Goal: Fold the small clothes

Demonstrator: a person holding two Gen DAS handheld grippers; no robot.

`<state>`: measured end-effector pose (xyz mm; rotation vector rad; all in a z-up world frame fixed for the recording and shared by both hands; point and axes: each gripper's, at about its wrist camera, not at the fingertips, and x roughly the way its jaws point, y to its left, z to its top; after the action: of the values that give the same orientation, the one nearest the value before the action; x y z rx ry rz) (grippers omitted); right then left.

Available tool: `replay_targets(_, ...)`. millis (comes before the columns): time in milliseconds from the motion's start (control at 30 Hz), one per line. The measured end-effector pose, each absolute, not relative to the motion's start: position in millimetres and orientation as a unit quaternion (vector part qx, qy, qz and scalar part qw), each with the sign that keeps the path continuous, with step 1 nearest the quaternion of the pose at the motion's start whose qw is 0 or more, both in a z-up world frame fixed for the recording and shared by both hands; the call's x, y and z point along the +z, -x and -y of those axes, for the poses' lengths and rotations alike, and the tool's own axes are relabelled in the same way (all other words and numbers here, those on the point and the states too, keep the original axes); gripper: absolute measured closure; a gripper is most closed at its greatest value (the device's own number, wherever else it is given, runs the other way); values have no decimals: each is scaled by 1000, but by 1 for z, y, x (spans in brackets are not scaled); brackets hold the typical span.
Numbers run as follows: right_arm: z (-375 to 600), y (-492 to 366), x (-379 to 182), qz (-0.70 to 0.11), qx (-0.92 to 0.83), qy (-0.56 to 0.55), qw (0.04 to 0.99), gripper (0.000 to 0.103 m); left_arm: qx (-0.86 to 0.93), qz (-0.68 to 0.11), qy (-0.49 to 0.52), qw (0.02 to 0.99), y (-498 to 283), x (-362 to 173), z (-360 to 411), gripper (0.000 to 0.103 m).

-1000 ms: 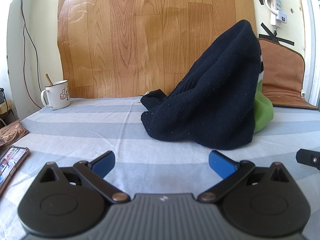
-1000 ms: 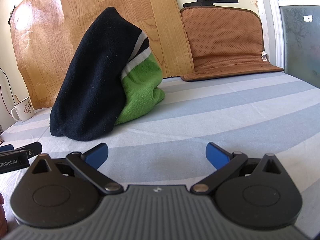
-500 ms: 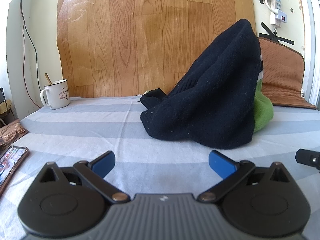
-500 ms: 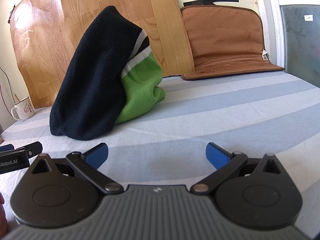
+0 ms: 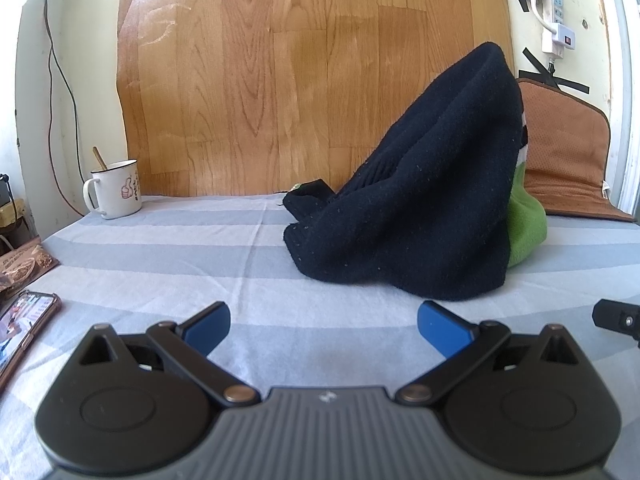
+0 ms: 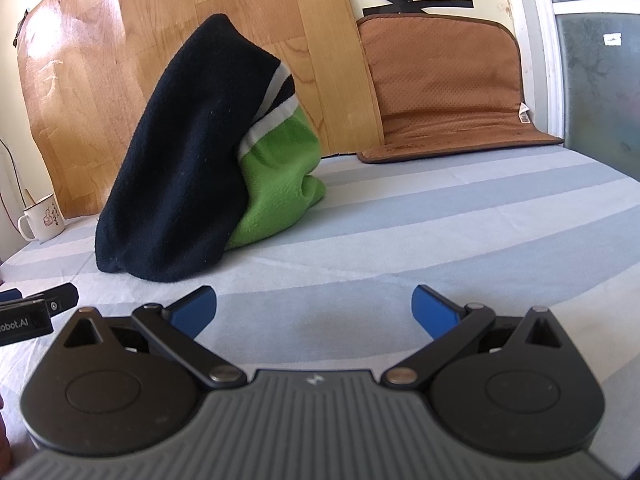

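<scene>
Striped in pale blue and white, the bed sheet point(image 5: 160, 256) fills the lower half of both views, with a wood-grain panel point(image 5: 280, 80) leaning behind it and a brown mesh cushion point(image 6: 444, 92) at the upper right. A navy fleece garment point(image 5: 416, 216) with a green part point(image 6: 280, 168) stands heaped up at centre right in the left view and centre left in the right view, well ahead of both grippers. The left gripper point(image 5: 324, 322) and right gripper point(image 6: 314, 308) sit at bottom centre, blue pads spread wide and holding nothing; a white mug point(image 5: 116, 188) stands at far left, a phone point(image 5: 20, 328) at the lower left edge.
</scene>
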<state>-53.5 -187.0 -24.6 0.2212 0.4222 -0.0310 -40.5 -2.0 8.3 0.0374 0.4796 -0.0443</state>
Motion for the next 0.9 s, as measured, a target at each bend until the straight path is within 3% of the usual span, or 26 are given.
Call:
replay_targets(300,194,50,-21,-216,-9,-122,969,0,-25,-244,-11,969,39,8,-1,0)
replay_targets(500,190,29,14,-194,42,-109,974,28,-18,-223,23,974,44,11,-13,0)
replay_targets(767,166,-54,54,-192,82,-106,972,28,-27,-215,45,975,45,11,-20,0)
replay_targets(800,162,-67,53,-202,86,-109,970,32,-28,-214,46,975,46,11,-21,0)
replay_targets(833,159,-77,53,-212,90,-110,967,65,-29,-213,47,976,46,11,-21,0)
replay_targets(867,154,-89,52,-228,108,-111,961,89,-30,-211,51,976,47,12,-23,0)
replay_targets(900,149,-93,53,-240,125,-117,956,92,-31,-210,57,976,47,12,-25,0)
